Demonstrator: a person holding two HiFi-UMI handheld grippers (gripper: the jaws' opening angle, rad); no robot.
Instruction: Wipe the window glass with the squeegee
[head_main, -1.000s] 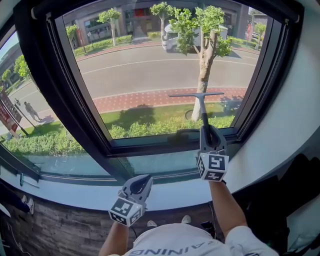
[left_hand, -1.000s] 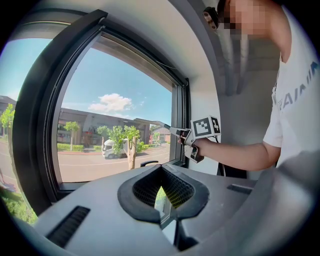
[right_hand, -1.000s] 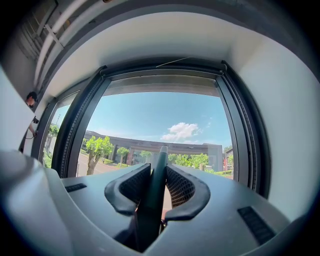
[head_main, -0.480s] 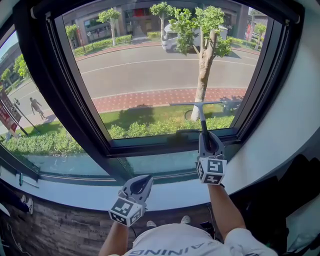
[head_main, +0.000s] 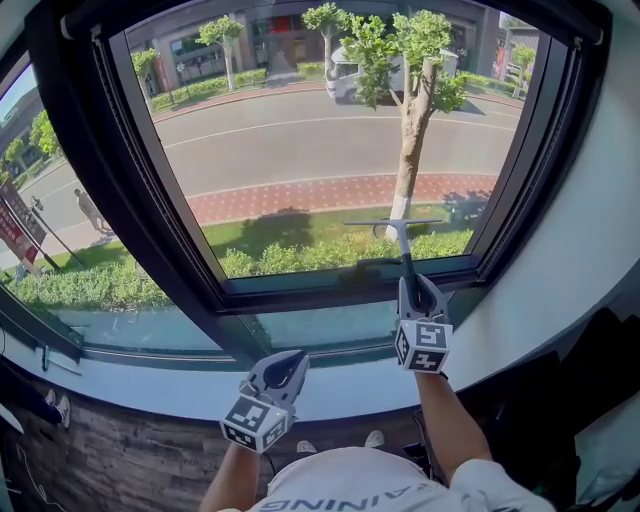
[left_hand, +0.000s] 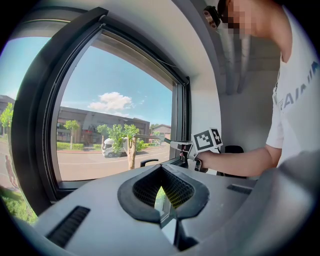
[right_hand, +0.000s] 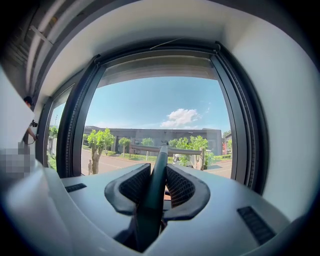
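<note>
Before the black-framed window glass (head_main: 300, 150), in the head view, the right gripper (head_main: 408, 287) is holding a dark T-shaped squeegee (head_main: 403, 250) at the pane's lower right. Left gripper view: jaws of the left gripper (left_hand: 161, 200) are resting nearly together, empty. Right gripper view: jaws are clamping the squeegee's handle.

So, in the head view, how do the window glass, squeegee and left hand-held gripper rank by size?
Window glass: largest by far.
Left hand-held gripper and squeegee: the gripper looks bulkier and the squeegee thinner, but the gripper is nearer the camera, so I won't rank them.
</note>
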